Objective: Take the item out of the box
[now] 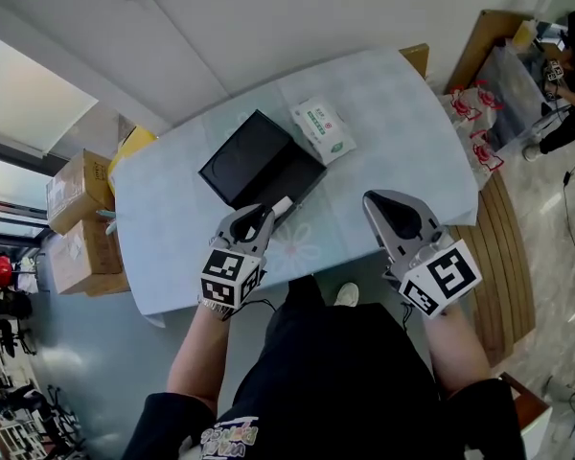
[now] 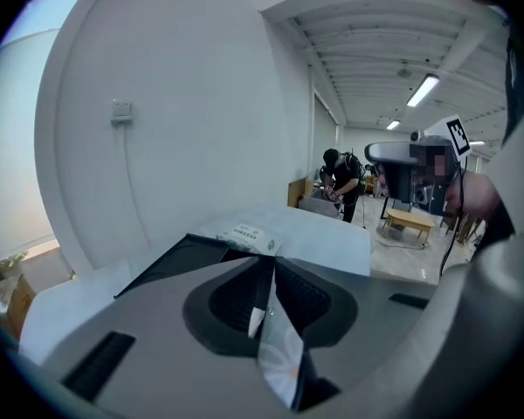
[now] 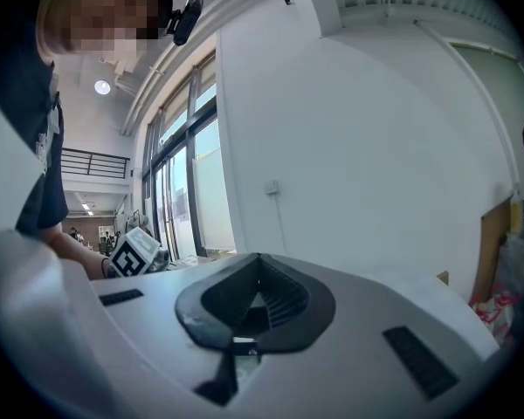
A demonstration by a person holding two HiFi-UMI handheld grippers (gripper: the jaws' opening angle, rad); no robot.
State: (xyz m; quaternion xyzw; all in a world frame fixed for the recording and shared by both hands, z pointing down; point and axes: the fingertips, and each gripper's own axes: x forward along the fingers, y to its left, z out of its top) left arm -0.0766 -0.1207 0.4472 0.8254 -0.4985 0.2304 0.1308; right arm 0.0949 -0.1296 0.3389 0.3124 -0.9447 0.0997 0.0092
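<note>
An open black box (image 1: 254,161) lies on the pale blue table (image 1: 402,113), with a white packet (image 1: 323,129) beside its far right corner. My left gripper (image 1: 265,211) hovers at the box's near corner. Its jaws stand a narrow wedge apart (image 2: 271,273), and the flowered cloth shows through the gap. A small white sliver (image 2: 255,321) sits in that gap; I cannot tell if the pads touch it. The box (image 2: 188,256) and packet (image 2: 249,234) lie just beyond the tips. My right gripper (image 1: 383,202) is shut and empty (image 3: 258,264) over the table's front edge, right of the box.
Cardboard boxes (image 1: 77,190) are stacked on the floor left of the table, with a yellow item (image 1: 134,142) by the table's left corner. A wooden bench (image 1: 508,257) runs along the right side. A person (image 2: 341,177) stands far off across the room.
</note>
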